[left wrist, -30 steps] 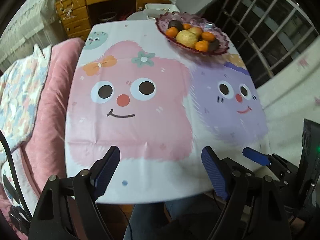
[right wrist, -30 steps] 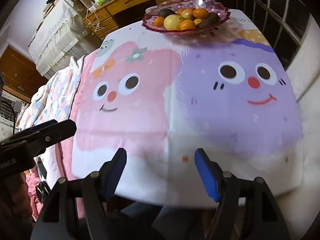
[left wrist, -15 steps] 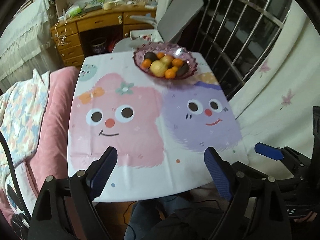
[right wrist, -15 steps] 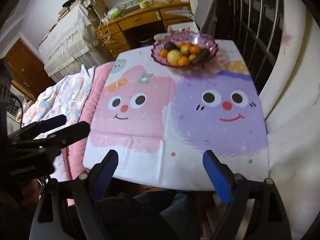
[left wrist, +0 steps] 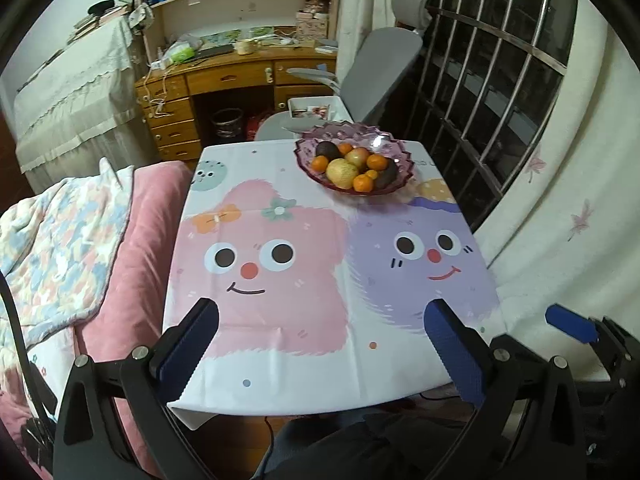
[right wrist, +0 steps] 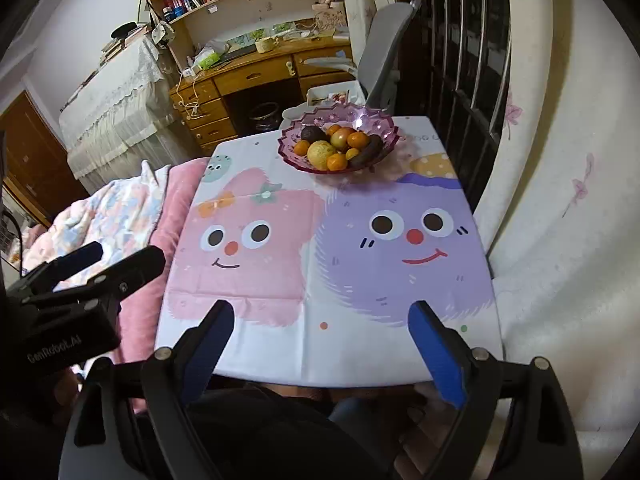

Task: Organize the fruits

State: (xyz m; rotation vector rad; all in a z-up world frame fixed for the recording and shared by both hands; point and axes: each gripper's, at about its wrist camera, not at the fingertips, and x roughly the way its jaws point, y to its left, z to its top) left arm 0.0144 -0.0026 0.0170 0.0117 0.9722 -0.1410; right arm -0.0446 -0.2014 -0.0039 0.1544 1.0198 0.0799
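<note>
Fruit bowl [left wrist: 354,168]: purple scalloped glass, at the far right end of the surface [left wrist: 304,364], which carries a cloth printed with one pink and one purple cartoon face. Contents piled together: five oranges [left wrist: 363,183] counted in the left wrist view, one yellow pear-like fruit [left wrist: 341,173], one reddish apple [left wrist: 357,156], two dark avocados [left wrist: 328,149]. A small yellow piece sits among them; cannot identify it.

Versus 1.0 s ago: both cameras have pulled back and risen; the bowl reads smaller and farther, and desk [left wrist: 236,72], bookshelf and grey office chair [left wrist: 380,68] are now in view. The bowl's place on the cloth is unchanged.

Left gripper [left wrist: 320,344]: blue fingers wide apart, holding nothing, over the near edge. Right gripper [right wrist: 320,344]: the same. Bed with pink blanket [left wrist: 136,248] at left.
</note>
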